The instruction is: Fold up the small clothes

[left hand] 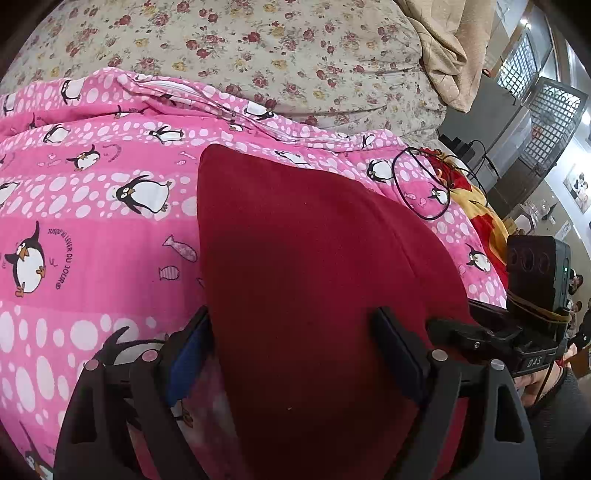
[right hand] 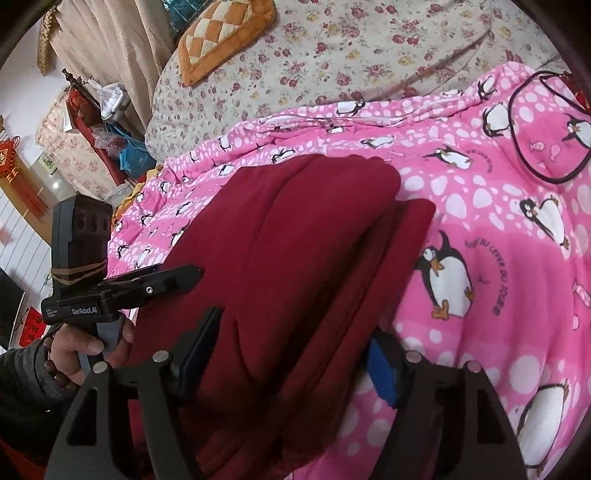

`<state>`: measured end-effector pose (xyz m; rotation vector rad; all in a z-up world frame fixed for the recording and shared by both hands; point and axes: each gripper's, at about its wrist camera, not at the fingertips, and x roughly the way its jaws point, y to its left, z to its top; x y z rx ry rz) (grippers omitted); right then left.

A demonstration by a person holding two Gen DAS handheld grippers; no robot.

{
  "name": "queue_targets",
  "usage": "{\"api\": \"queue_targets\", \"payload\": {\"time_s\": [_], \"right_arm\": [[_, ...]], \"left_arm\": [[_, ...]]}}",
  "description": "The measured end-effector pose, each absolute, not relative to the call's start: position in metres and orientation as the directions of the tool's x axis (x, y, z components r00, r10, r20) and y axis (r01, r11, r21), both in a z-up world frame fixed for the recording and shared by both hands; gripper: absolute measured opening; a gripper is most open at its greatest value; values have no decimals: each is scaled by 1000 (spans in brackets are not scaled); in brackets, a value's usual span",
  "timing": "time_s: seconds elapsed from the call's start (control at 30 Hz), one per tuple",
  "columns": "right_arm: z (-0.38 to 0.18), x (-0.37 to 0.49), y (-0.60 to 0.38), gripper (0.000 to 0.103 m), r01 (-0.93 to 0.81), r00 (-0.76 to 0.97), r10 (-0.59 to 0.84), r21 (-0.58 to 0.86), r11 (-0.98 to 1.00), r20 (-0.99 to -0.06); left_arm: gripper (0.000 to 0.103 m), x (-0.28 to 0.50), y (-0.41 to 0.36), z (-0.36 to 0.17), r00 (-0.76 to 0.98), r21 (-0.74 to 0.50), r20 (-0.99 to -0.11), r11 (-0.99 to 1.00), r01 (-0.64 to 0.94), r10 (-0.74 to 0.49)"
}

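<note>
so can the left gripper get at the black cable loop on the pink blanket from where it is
Probably yes: the left gripper is open over the red garment, and nothing lies between it and the cable loop.

- A pink penguin-print quilt [left hand: 92, 229] covers the near part of the bed, with white spots, small fish and printed lettering.
- A floral sheet [left hand: 258, 48] with red and yellow roses on cream lies beyond it, at the far side.
- A thin black cord loop [left hand: 421, 184] lies on the quilt's right part.
- A red and yellow cloth [left hand: 476, 199] shows at the quilt's right edge.
- A beige blanket [left hand: 439, 48] is heaped at the far right.
- An orange checked cushion [right hand: 221, 33] rests on the floral sheet, far left in the right wrist view.
- A beige curtain [right hand: 110, 48] hangs left of the cushion.
- A red knot ornament [right hand: 14, 166] hangs on the far left wall.
</note>
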<state>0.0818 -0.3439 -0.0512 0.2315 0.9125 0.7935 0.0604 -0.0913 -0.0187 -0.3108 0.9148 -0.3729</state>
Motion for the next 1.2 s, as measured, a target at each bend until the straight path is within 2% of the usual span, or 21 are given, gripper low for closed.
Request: {"api": "queue_targets", "payload": {"time_s": [0.23,1.0,1.17,1.2], "right_arm": [[-51,82,-342,81,-520,351,698,491,699,-624],[-49,81,-340,82,-521,364,696,484,703,-619],[-47,78,-338,80,-528,392,680,453,718,-620],[-46,79,-337,76,-527,390,675,449,721,-626]], "left_arm": [[68,61,-91,-19,555,-413,-707,893,179,-439],[69,61,-92,-19,555,-414,-707,893,179,-439],[69,61,-92,-19,555,-413,-707,893,179,-438],[69,61,-92,-19,556,-411,-707,894,180,-437]]}}
